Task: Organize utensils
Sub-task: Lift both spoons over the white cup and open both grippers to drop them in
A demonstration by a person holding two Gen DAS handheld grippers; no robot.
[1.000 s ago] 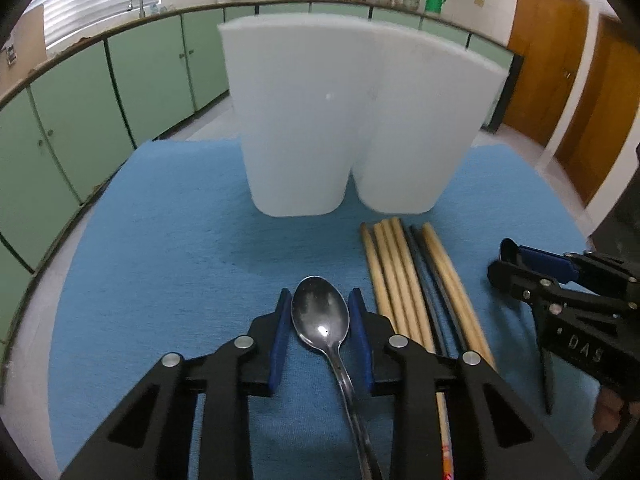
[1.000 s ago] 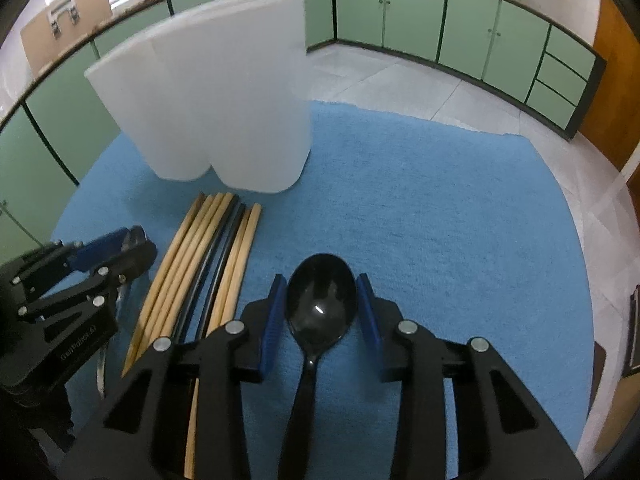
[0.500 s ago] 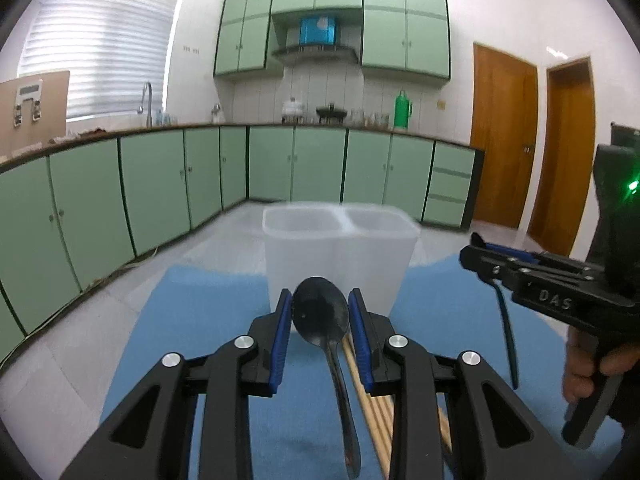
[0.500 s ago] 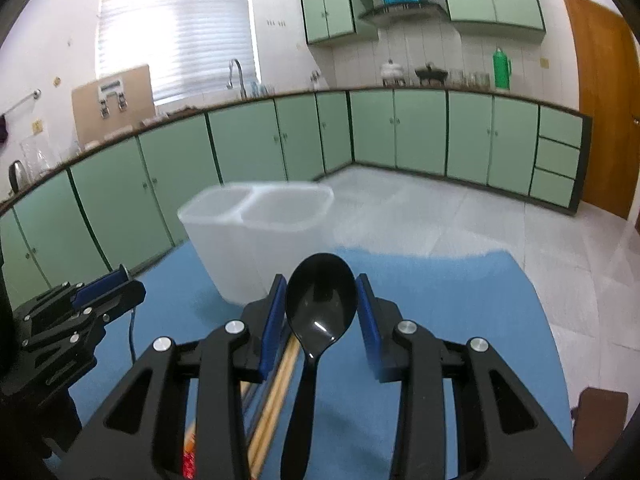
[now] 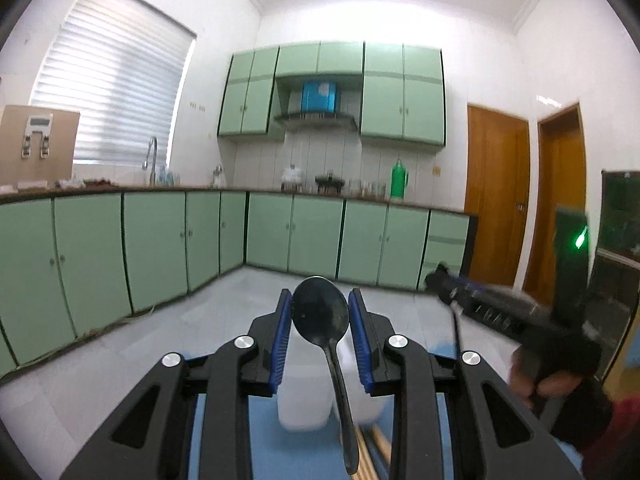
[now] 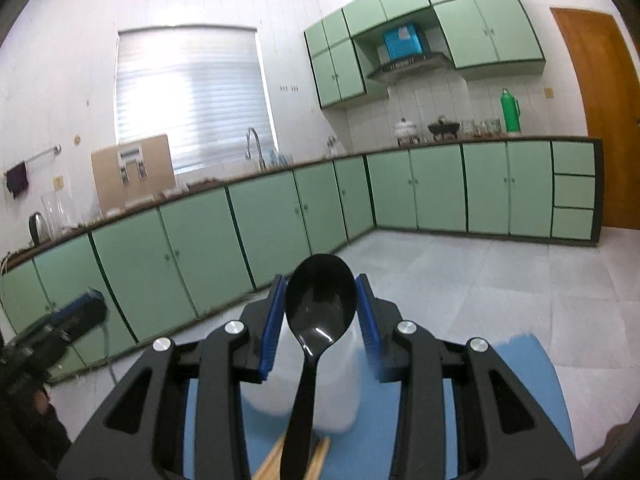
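Left fingers (image 5: pixel 320 334) clamping metal spoon (image 5: pixel 320 316), right fingers (image 6: pixel 320 320) clamping black spoon (image 6: pixel 320 300), no writing legible

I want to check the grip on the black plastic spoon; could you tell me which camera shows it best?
The right wrist view: the black spoon sits close up, its bowl between the right gripper's blue pads. The left wrist view shows only a thin dark handle hanging from that blurred gripper.

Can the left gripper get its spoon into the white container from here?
Probably yes. The left gripper is shut on the metal spoon, lifted above the white container just ahead and below it, with nothing between them.
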